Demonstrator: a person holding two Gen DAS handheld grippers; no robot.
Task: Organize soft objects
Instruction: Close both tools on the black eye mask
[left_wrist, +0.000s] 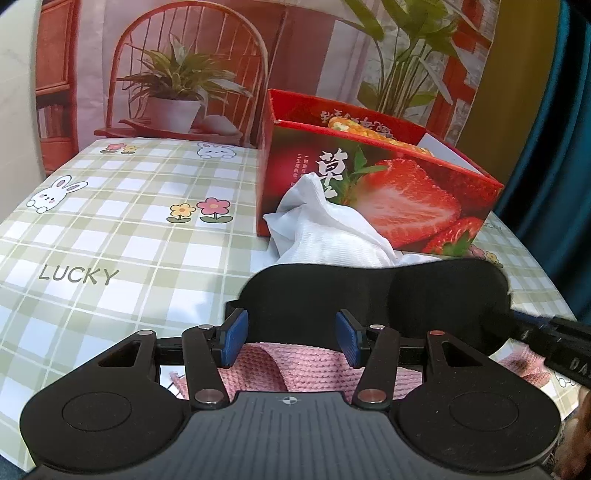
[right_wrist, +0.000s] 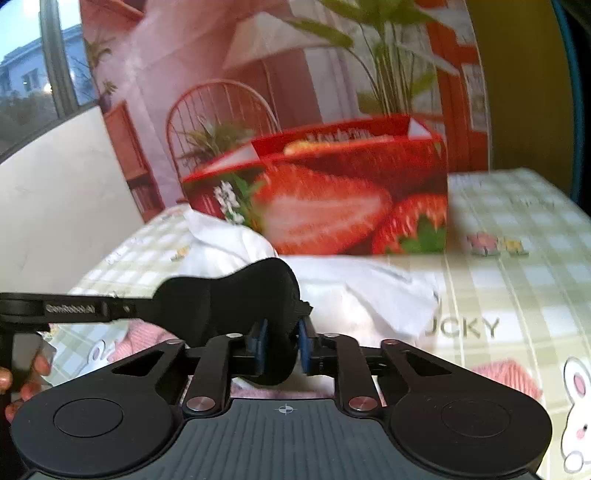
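A black eye mask (left_wrist: 388, 295) hangs level just above the table, and my right gripper (right_wrist: 282, 343) is shut on its right end (right_wrist: 240, 306). In the left wrist view that gripper (left_wrist: 554, 341) comes in from the right edge. My left gripper (left_wrist: 292, 332) stands open with its blue pads (left_wrist: 236, 336) wide apart. The mask's left part lies between them, and no pad visibly presses it. A pink knitted cloth (left_wrist: 314, 369) lies under the mask. A crumpled white cloth (left_wrist: 325, 229) rests against the red strawberry box (left_wrist: 406, 192), which is open at the top.
The table wears a green checked cloth (left_wrist: 110, 221) with rabbits and flowers, bare on the left side. A printed backdrop with a chair and plants hangs behind the box. A person's fingers (right_wrist: 22, 387) show at the lower left. More pink cloth (right_wrist: 506, 373) lies to the right.
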